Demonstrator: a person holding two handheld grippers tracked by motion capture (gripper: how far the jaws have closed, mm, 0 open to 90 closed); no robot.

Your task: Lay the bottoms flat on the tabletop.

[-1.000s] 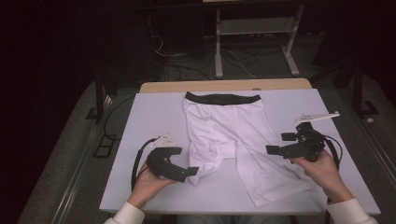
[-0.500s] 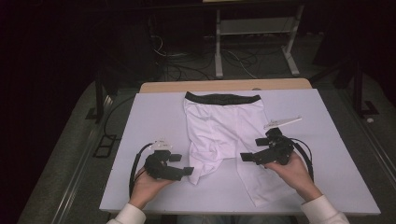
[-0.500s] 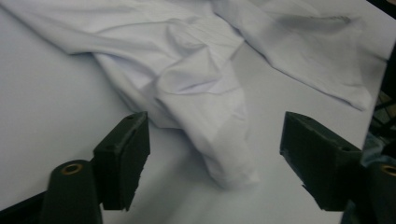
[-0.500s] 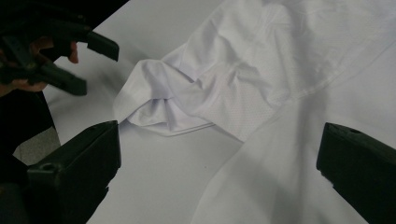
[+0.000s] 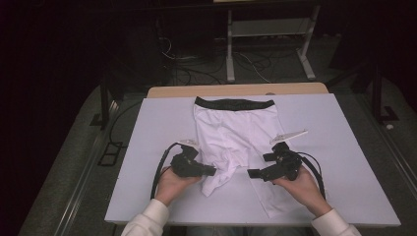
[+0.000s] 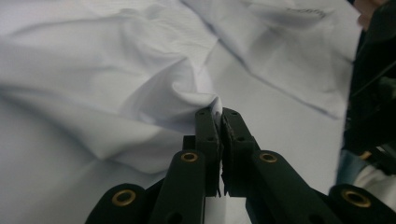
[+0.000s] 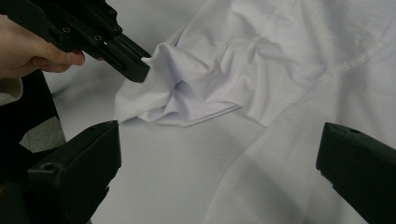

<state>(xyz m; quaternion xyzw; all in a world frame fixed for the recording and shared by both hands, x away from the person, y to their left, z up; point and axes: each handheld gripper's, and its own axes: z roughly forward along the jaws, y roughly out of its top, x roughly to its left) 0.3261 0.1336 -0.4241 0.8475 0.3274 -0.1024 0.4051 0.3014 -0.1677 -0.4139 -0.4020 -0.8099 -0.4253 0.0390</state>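
While the white shorts (image 5: 231,135) lie flat on the white table (image 5: 344,147) (black waistband at the far edge), the left gripper (image 5: 212,171) pinches a bunched fold of the left leg, its 2 jaws clamped on cloth. Spread wide, the right gripper (image 5: 260,165) hovers over the right leg.

Your left gripper (image 5: 210,171) sits low, jaws pinched together on a fold of the white shorts (image 5: 231,132), your left hand (image 5: 173,183) wrapped behind it. Your right gripper (image 5: 261,165) is opposite, jaws spread wide, your right hand (image 5: 300,184) gripping from behind.
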